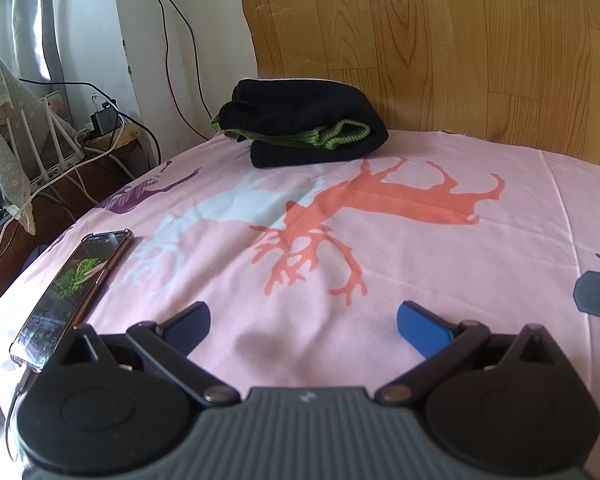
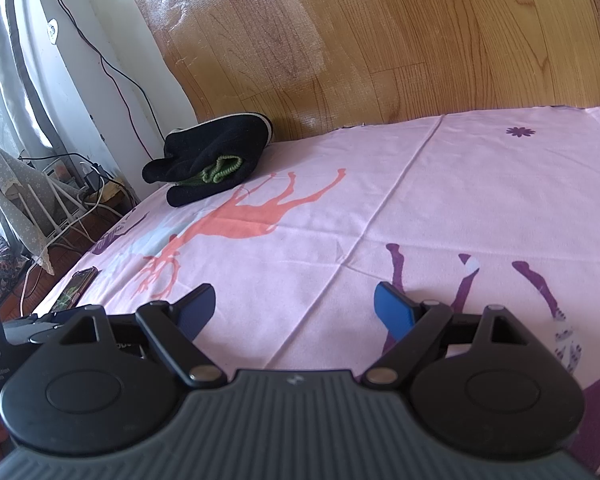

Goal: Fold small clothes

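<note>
A folded black garment with a green knitted lining (image 1: 300, 128) lies at the far left of the pink deer-print sheet (image 1: 420, 264), against the wooden headboard. It also shows in the right wrist view (image 2: 212, 160), far left and well ahead. My left gripper (image 1: 302, 316) is open and empty, low over the sheet, well short of the garment. My right gripper (image 2: 294, 300) is open and empty, over the sheet to the right of the left one. Part of the right gripper shows at the right edge of the left wrist view (image 1: 598, 294).
A smartphone (image 1: 74, 292) with a lit screen lies near the sheet's left edge, also seen in the right wrist view (image 2: 74, 290). Cables, a router and a charger (image 1: 80, 136) sit beyond the bed's left side. A wooden headboard (image 2: 380, 40) bounds the far side.
</note>
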